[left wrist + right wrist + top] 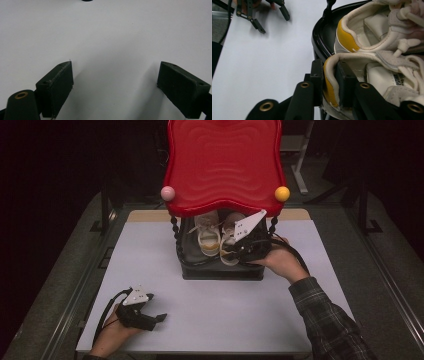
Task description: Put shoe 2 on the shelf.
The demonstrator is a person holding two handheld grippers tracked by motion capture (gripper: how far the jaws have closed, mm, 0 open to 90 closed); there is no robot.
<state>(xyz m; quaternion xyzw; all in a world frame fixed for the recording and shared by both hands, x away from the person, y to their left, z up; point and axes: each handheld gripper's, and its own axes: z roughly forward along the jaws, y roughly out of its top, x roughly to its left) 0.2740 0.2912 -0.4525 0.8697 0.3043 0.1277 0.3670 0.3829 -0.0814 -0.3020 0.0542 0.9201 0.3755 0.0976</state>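
right hand-held gripper (329, 83) is pinching the heel collar of the nearer shoe (372, 75), one jaw inside, one outside: a grip suited to lifting it, i'd judge. that shoe sits on the black lower tray (220, 270) of the red-topped rack (225, 165), beside the other shoe (207, 235). left hand-held gripper (159, 318) rests spread on the worktop (225, 310), well apart, holding nothing. count: two shoes, two grippers, one rack.

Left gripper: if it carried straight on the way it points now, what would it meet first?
Probably just the bare white table. The left gripper is open with nothing between its jaws, tilted down toward the surface. A small dark shape sits farther ahead; its distance is unclear.
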